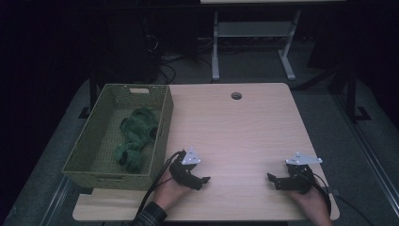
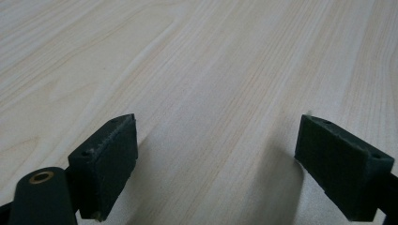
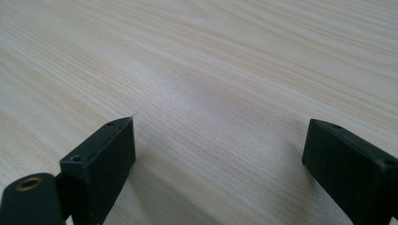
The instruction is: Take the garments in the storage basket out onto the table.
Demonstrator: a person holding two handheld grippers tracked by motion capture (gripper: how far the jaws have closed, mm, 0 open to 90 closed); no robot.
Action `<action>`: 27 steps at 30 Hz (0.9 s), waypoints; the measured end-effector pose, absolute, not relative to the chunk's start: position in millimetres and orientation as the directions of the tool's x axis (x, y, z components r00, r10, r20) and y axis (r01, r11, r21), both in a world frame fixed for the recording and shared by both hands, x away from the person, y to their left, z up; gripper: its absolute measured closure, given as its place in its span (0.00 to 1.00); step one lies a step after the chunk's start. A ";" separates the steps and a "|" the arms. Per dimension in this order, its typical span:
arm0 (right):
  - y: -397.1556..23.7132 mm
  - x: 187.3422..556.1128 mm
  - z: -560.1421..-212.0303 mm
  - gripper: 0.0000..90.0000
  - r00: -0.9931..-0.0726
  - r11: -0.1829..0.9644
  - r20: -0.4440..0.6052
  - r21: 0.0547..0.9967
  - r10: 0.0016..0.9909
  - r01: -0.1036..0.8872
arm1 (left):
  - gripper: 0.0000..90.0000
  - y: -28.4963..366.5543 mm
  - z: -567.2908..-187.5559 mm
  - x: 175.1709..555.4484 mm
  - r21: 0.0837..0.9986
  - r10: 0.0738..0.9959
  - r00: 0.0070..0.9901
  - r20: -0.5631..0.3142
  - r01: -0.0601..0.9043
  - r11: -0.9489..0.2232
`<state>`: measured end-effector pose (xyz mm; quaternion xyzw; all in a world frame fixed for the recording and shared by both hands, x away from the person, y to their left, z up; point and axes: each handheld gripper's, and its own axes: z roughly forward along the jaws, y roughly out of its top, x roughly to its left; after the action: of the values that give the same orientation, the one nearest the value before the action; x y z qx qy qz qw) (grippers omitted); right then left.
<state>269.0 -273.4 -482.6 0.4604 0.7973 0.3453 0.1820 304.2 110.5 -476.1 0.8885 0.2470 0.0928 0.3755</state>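
Note:
A woven olive-green basket point(image 1: 101, 167) stands at the table's left edge, and a crumpled green cloth point(image 1: 136, 136) lies inside it. My left gripper point(image 1: 203, 181) rests low over the wooden table point(image 1: 235, 127) just right of the basket's near corner, held by a hand from below. It stands open; in the left gripper view point(image 2: 220, 159) bare wood lies between the pads point(image 2: 110, 159). My right gripper point(image 1: 272, 179) sits near the table's front right, pointing left toward the other. Its jaws are open too, with only tabletop between them in the right gripper view point(image 3: 220, 164).
A round cable hole point(image 1: 236, 95) sits near the table's far edge. Beyond the table stand grey desk legs point(image 1: 215, 47) and cables on a dark floor. Bare wood stretches between the two grippers and toward the far edge.

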 end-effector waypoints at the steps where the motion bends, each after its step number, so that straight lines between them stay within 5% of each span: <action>1: -273.4 269.0 -482.6 0.10 -0.510 0.337 0.028 0.718 0.860 0.608 | 0.14 110.6 -474.0 304.8 0.718 0.509 0.861 -0.025 0.369 -0.589; 27: -273.4 269.0 -482.6 0.10 -0.510 0.338 0.027 0.718 0.860 0.608 | 0.15 112.8 -441.3 306.4 0.747 0.476 0.879 -0.033 0.338 -0.573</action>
<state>269.0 -273.4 -482.6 0.4602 0.7975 0.3452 0.1820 306.4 112.8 -441.3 0.8826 0.2305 0.0859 0.4007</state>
